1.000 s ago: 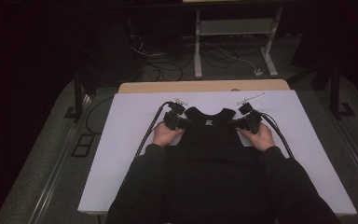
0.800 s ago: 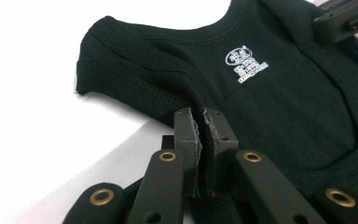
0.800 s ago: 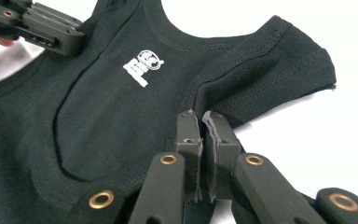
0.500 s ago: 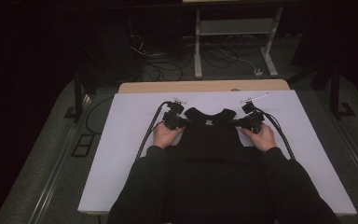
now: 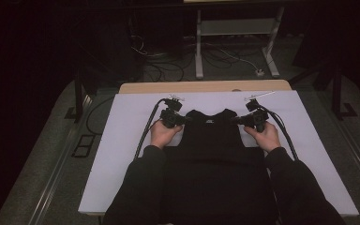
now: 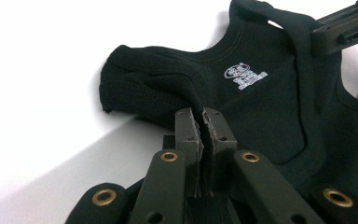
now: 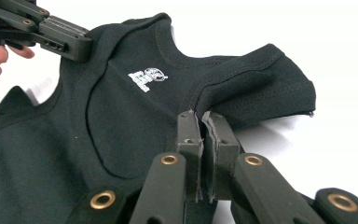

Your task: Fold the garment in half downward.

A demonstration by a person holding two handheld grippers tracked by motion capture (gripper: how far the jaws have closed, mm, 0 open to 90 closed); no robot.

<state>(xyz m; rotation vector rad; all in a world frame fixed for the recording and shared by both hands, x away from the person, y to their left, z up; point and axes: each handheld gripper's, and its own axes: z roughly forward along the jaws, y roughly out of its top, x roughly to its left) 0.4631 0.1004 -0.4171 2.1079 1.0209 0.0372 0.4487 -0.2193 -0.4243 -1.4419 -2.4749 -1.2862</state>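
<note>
With the left gripper (image 6: 200, 123) and right gripper (image 7: 201, 122) each clamped on a shoulder of the black T-shirt (image 5: 209, 140) lying flat on the white table (image 5: 122, 140), I should lift both evenly to keep the fabric taut.

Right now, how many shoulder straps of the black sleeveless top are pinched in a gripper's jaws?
2: the left gripper clamps one shoulder of the black sleeveless fabric top; the right gripper clamps the other.
</note>
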